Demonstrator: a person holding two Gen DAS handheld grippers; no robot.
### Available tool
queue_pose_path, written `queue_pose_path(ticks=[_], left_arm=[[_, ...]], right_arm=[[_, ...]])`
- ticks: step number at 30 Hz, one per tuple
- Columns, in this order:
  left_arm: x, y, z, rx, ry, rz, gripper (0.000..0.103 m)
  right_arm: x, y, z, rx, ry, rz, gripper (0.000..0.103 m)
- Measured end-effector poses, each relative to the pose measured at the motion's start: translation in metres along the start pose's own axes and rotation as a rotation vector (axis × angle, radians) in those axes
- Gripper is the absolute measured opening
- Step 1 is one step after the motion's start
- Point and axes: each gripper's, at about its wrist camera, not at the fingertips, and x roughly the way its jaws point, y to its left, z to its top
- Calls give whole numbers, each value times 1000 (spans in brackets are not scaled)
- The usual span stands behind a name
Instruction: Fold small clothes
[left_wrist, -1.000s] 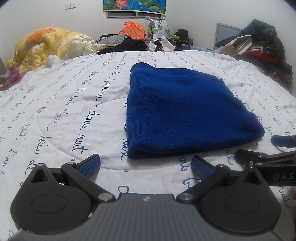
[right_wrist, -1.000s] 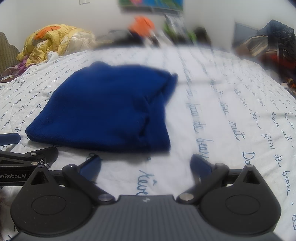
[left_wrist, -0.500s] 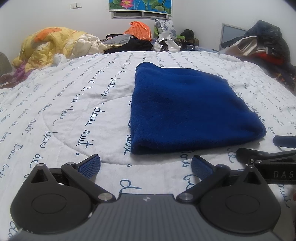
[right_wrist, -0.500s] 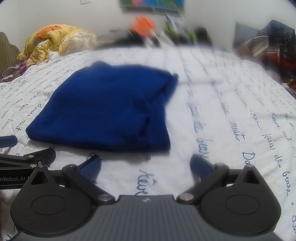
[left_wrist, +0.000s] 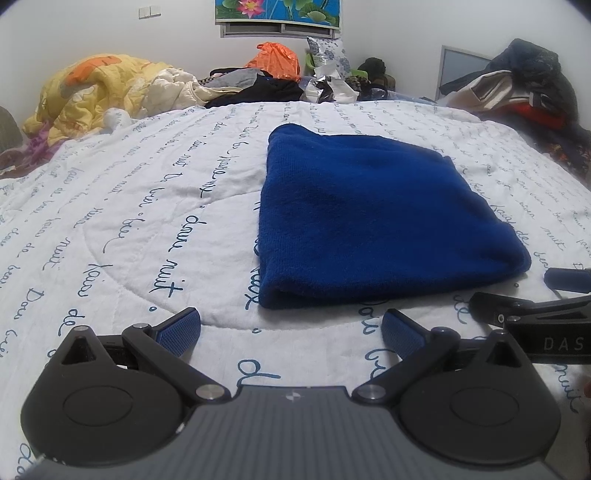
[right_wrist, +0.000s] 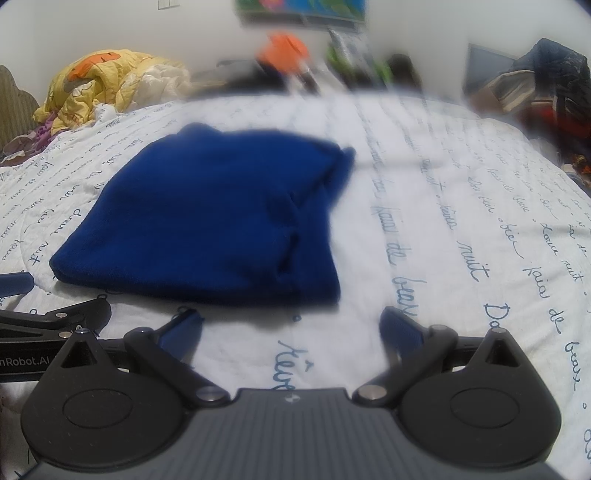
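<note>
A dark blue garment (left_wrist: 373, 225) lies folded into a flat, rough rectangle on the white quilt (left_wrist: 129, 229) with blue handwriting. The same blue garment (right_wrist: 218, 221) shows left of centre in the blurred right wrist view. My left gripper (left_wrist: 290, 326) stands open just short of the garment's near edge, nothing between its blue pads. My right gripper (right_wrist: 291, 328) is open too, in front of the garment's near right corner, and holds nothing. The right gripper's finger (left_wrist: 565, 278) shows at the right edge of the left wrist view; the left gripper's finger (right_wrist: 14, 282) shows at the far left of the right wrist view.
A yellow and orange comforter (left_wrist: 99, 88) is heaped at the back left. Dark clothes, an orange bag (left_wrist: 275, 59) and other items line the far edge of the bed. A pile of clothing (left_wrist: 524, 92) rises at the back right.
Both grippers stay open and nearly still. The left wrist view has tilted up and shifted slightly, so the garment sits a bit further right and the wall picture shows more.
</note>
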Motion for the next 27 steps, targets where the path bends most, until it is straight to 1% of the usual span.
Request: queue_pose_path(ticks=[10, 27], left_arm=[[1, 1, 2, -2, 5, 1, 103], [1, 3, -2, 8, -3, -25, 103]], right_arm=[[0, 1, 1, 2, 0, -2, 103], [1, 1, 1, 3, -1, -4, 103]])
